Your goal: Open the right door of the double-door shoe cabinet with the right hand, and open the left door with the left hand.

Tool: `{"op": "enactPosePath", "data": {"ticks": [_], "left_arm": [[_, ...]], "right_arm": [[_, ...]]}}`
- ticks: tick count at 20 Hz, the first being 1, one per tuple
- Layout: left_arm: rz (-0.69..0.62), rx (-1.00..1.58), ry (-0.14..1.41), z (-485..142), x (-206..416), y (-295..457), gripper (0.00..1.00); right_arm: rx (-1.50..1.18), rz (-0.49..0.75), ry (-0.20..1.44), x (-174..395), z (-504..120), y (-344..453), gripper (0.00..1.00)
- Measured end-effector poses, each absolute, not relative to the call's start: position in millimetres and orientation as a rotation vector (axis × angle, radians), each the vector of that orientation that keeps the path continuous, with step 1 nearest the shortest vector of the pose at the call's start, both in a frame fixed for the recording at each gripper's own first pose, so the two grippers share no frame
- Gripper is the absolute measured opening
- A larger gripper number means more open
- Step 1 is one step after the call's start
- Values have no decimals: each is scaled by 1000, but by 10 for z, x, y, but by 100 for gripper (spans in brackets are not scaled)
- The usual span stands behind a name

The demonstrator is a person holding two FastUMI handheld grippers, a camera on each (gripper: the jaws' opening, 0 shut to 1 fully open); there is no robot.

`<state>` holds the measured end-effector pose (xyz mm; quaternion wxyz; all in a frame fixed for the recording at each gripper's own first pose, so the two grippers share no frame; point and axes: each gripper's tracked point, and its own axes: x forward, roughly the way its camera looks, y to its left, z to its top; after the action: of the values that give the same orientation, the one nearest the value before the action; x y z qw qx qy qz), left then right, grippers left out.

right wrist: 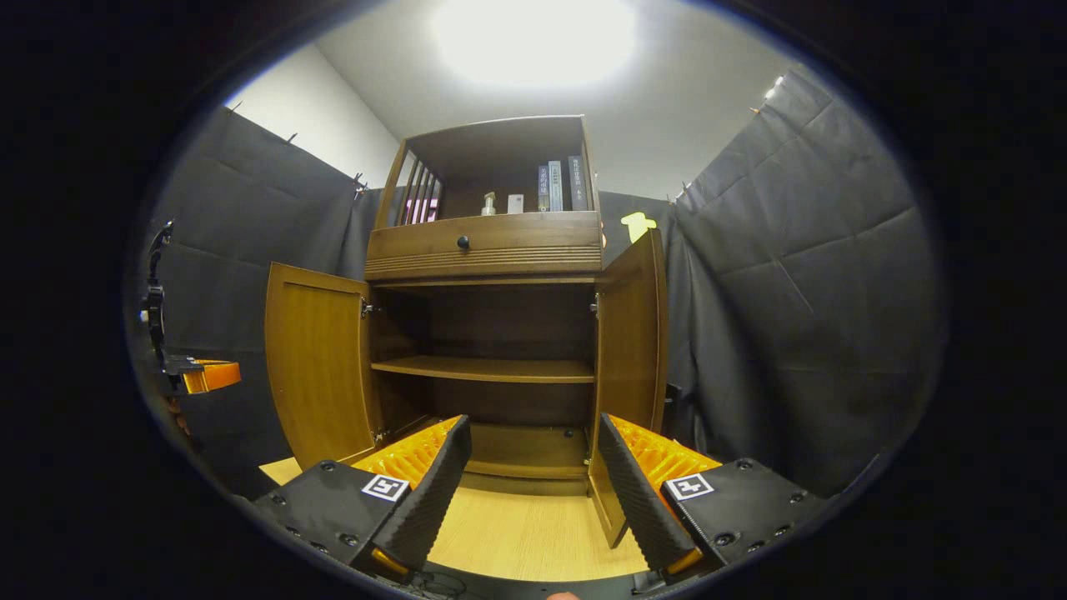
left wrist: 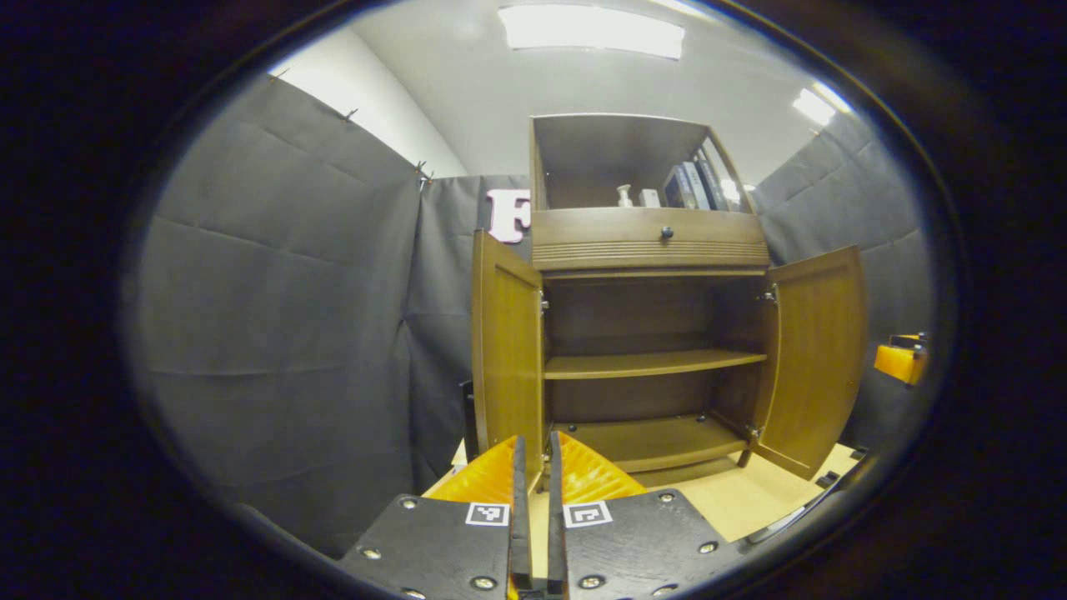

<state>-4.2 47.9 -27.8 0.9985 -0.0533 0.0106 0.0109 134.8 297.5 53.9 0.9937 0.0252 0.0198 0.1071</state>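
Dark cloth walls surround the shoe cabinet point(right wrist: 488, 333); its right door point(right wrist: 633, 350) and left door point(right wrist: 317, 375) both stand open. Right hand-held gripper point(right wrist: 533, 475) is released, left hand-held gripper point(left wrist: 533, 500) clenched on nothing. Next, probably just backing away.

One shoe cabinet point(right wrist: 488, 333) stood ahead of the right gripper's jaws. Two doors were on it: left door point(right wrist: 317, 371) ahead-left of those jaws, right door point(right wrist: 631, 350) just beyond the right-hand finger. Both stood open.

One drawer point(right wrist: 483, 243) sat above the doors, with one knob point(right wrist: 463, 242). One inner shelf point(right wrist: 483, 369) crossed the lower compartment, straight ahead of the jaws.

In the top open compartment: three upright books point(right wrist: 558, 185), one small bottle point(right wrist: 489, 204), one small pale box point(right wrist: 515, 203).

Two grippers counted: the left gripper point(left wrist: 533, 454), fingers nearly together, and the right gripper point(right wrist: 533, 467), fingers spread.

Ceiling lights: two in the left gripper view, main one point(left wrist: 592, 32).
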Motion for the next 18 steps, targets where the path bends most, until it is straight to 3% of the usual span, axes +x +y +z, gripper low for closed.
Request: {"op": "enactPosePath", "data": {"ticks": [6, 7, 10, 12, 15, 16, 17, 18], "left_arm": [[22, -69, 8, -193, -331, 369, 12], [16, -70, 5, -184, -349, 347, 12], [13, -76, 3, -190, -425, 335, 17], [23, -77, 2, -169, -496, 366, 21], [35, -71, -3, -135, -531, 389, 29], [40, -66, -7, -129, -535, 396, 32], [42, -63, -9, -119, -548, 402, 32], [39, -62, -11, -127, -542, 388, 45]], "right_arm": [[46, 196, 44, 1181, 512, 2871, 96], [47, 197, 47, 1164, 511, 2865, 93], [50, 192, 46, 1120, 519, 2842, 96], [52, 192, 42, 1103, 539, 2840, 93], [53, 191, 38, 1066, 546, 2829, 93], [54, 190, 38, 1059, 544, 2824, 99], [54, 187, 38, 1062, 543, 2811, 92], [56, 187, 39, 1056, 545, 2805, 93]]}}
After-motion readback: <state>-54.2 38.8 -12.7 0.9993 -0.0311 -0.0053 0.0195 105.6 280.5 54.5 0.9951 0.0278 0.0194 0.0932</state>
